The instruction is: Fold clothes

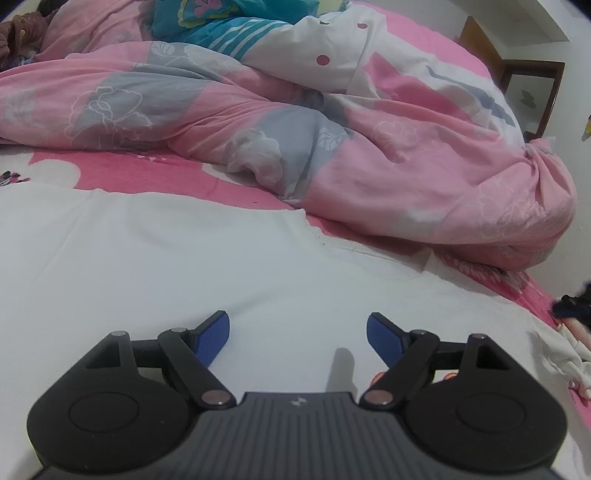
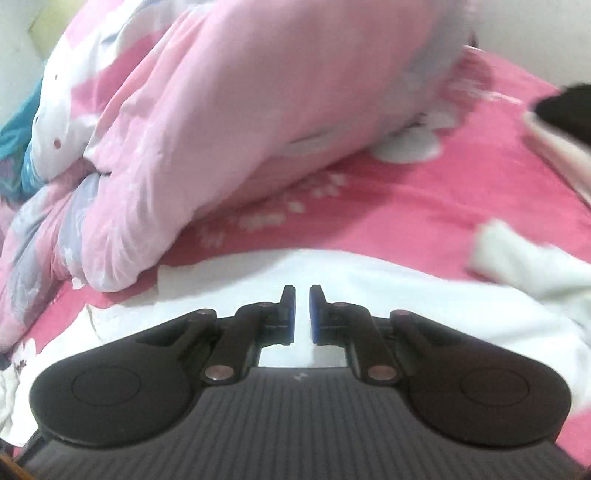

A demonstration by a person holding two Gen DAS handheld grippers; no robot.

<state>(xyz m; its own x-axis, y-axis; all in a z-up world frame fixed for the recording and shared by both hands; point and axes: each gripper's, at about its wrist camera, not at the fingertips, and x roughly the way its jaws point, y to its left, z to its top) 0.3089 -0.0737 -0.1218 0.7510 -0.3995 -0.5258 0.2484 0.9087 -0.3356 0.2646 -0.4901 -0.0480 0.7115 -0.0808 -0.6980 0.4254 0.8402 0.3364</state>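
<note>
White garment point(image 1: 184, 258) lies spread flat on the bed point(image 1: 236, 181), directly under and ahead of both sets of jaws; laid out smooth like that, probably so an edge can be picked up and folded over.

Left gripper point(image 1: 297, 338): jaws wide, nothing between the blue pads point(image 1: 212, 338), only flat white cloth below the gap. It sits low over the garment, pointing toward the far hem. My read: it is parked, either pinning or waiting its turn; contact with the cloth cannot be told.

Right gripper point(image 2: 302, 314): jaws nearly closed, a thin gap between the pads. White shows in that gap, but whether cloth is pinched or just seen through it cannot be told. The view is motion-blurred. Likely it is carrying or reaching for an edge.

Around: a bunched pink duvet point(image 1: 406, 166) lies beyond the jaws, its lower edge just beside the garment's far hem; in the left view it may overlap the far-right corner. That is the main obstruction to a fold going forward. A crumpled white piece point(image 2: 535, 266) lies right of the right jaws, possibly a sleeve. A dark object point(image 2: 565, 110) sits far right, blurred. Teal patterned fabric point(image 1: 221, 33) lies far behind the duvet.
</note>
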